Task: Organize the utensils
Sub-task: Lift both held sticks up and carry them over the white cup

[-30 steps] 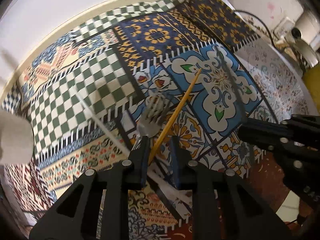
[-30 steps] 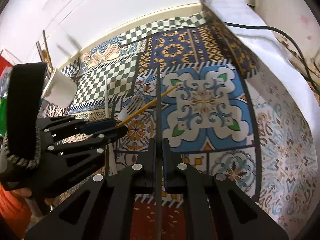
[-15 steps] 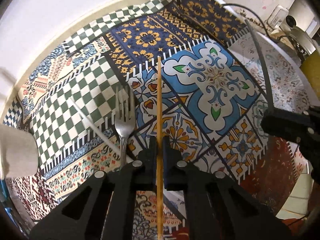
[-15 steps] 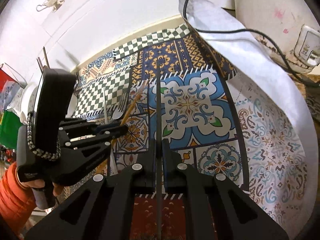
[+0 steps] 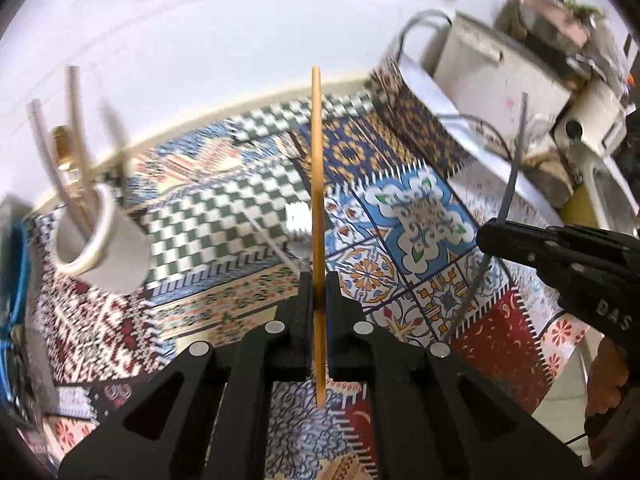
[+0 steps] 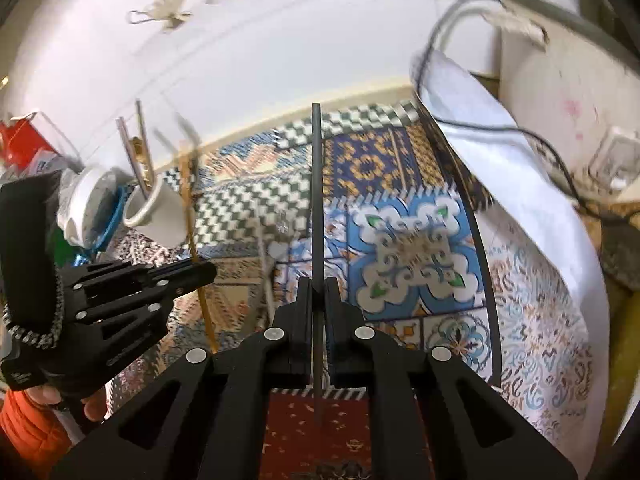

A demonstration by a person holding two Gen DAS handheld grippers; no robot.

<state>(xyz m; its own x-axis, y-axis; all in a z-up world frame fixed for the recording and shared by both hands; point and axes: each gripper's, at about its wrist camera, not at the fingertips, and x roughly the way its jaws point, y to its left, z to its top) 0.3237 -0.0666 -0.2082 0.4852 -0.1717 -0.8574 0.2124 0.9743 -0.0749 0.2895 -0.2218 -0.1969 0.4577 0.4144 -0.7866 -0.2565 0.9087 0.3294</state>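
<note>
My left gripper (image 5: 316,280) is shut on a yellow-orange chopstick (image 5: 317,168) and holds it upright above the patterned tablecloth (image 5: 400,216). My right gripper (image 6: 316,284) is shut on a dark grey chopstick (image 6: 316,184), also raised. A white cup (image 5: 96,240) holding several sticks and a gold utensil stands at the left; it also shows in the right wrist view (image 6: 160,220). A metal fork (image 5: 298,232) and a pale stick (image 5: 268,240) lie on the cloth. The right gripper (image 5: 486,234) shows in the left wrist view, the left gripper (image 6: 208,270) in the right wrist view.
A white wall runs along the back. White appliances (image 5: 500,64) and a grey cable (image 6: 500,128) stand at the right. The cloth's right edge is curled up (image 6: 460,92). A white jar (image 6: 80,204) and blue item sit beside the cup.
Both grippers have lifted and tilted up with their chopsticks, so the wall and cup come into view. The fork and pale stick stay on the cloth.
</note>
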